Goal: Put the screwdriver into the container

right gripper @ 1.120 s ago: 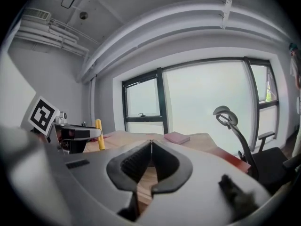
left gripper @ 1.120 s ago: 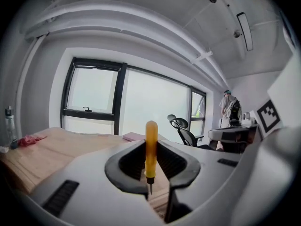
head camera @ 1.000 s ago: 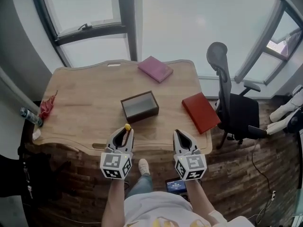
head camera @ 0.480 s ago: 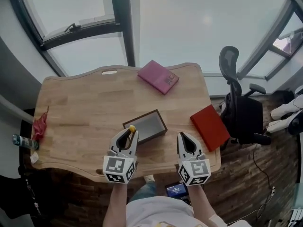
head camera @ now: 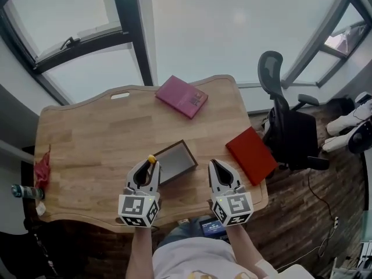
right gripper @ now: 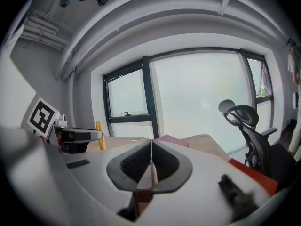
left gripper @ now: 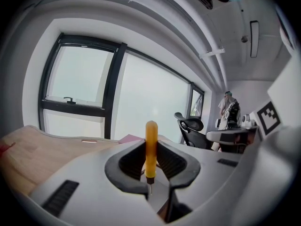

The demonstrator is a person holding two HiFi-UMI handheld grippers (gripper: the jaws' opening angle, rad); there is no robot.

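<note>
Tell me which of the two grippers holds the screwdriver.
The left gripper: its jaws clamp the yellow-handled screwdriver, handle pointing up. The right gripper differs, its jaws shut together on nothing.

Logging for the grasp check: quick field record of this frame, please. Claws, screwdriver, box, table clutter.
left claw: shut on the screwdriver, yellow handle poking out past the tips
right claw: shut, nothing in it
box: dark, open top, on the table, nothing visible inside
screwdriver vs box: handle at the box's near left corner in the head view, not inside
table: wooden; pink book at the far side, red book at the right edge
status: screwdriver held, not yet dropped in
</note>
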